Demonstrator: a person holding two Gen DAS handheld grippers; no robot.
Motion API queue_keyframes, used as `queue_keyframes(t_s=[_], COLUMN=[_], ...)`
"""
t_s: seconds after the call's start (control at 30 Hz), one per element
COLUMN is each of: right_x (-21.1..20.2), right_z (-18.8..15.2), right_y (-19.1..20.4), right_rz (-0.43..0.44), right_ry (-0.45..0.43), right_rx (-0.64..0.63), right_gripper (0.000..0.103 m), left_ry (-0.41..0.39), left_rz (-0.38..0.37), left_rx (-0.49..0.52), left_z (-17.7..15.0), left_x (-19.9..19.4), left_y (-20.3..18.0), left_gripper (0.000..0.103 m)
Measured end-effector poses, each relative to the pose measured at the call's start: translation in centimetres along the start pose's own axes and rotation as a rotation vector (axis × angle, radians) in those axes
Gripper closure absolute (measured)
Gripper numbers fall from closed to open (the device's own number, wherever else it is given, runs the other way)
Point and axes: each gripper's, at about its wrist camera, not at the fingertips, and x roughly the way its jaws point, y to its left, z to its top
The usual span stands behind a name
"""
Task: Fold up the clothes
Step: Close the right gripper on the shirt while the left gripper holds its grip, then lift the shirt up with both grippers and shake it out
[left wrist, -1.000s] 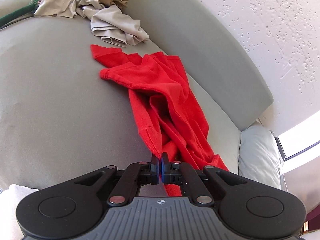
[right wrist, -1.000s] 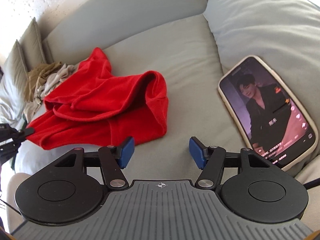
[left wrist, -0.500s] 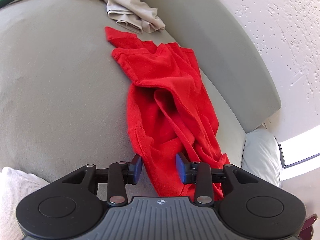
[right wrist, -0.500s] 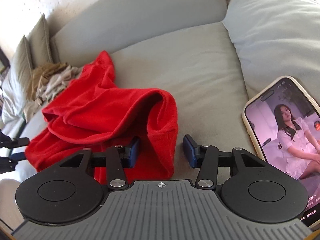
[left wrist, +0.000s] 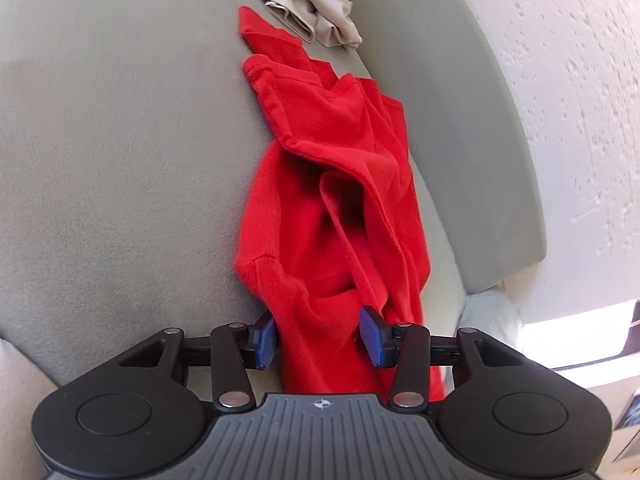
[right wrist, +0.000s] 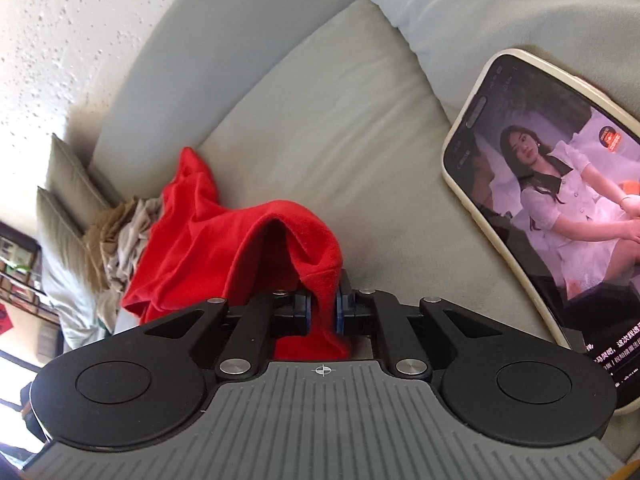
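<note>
A crumpled red garment (left wrist: 328, 184) lies in a long strip on the grey sofa seat (left wrist: 120, 160), close to the backrest. My left gripper (left wrist: 320, 338) straddles its near end. Its jaws are opening, with red cloth lying loose between the blue pads. In the right wrist view the same red garment (right wrist: 224, 248) bulges up in a fold. My right gripper (right wrist: 323, 312) is closing on the garment's other end, and its pads pinch a hanging hem of red cloth.
A heap of beige and tan clothes (left wrist: 308, 12) lies beyond the red garment, also seen as a pile of beige clothes (right wrist: 120, 240) by two cushions. A lit phone (right wrist: 560, 208) rests on the seat at right. The sofa backrest (left wrist: 460, 160) runs alongside.
The left jaws went from shut on the cloth to spread apart, and the gripper sank toward the seat. The right gripper moved onto the red fold, rolled, and its jaws closed on the hem.
</note>
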Motion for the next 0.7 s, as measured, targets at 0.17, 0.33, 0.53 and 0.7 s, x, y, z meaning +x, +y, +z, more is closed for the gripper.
queue_keyframes(t_s=[0.17,0.33,0.53,0.7], right_x=[0.1,0.0,0.0,0.1], right_z=[-0.6,-0.5,-0.2,0.1], right_y=[0.0,0.0,-0.1,1.0], right_rz=[0.022,0.024,0.026,-0.007], right_ry=[-0.026,-0.026,-0.014,0.006], right_rx=[-0.057,-0.068,-0.064,-0.096], right_gripper=[0.092,0.091,0.090,0.087], left_ry=[-0.024,-0.036,-0.055,-0.070], left_rz=[-0.018,0.025,0.072,0.059], left_rx=[-0.101,-0.134,-0.161,-0.143], left_z=[0.3,0.1,0.0,-0.3], left_x=[0.0,-0.1,0.0,-1.5], left_y=[0.8,0.8,1.0,0.1], left_gripper=[0.060,0.076,0.090,0.099])
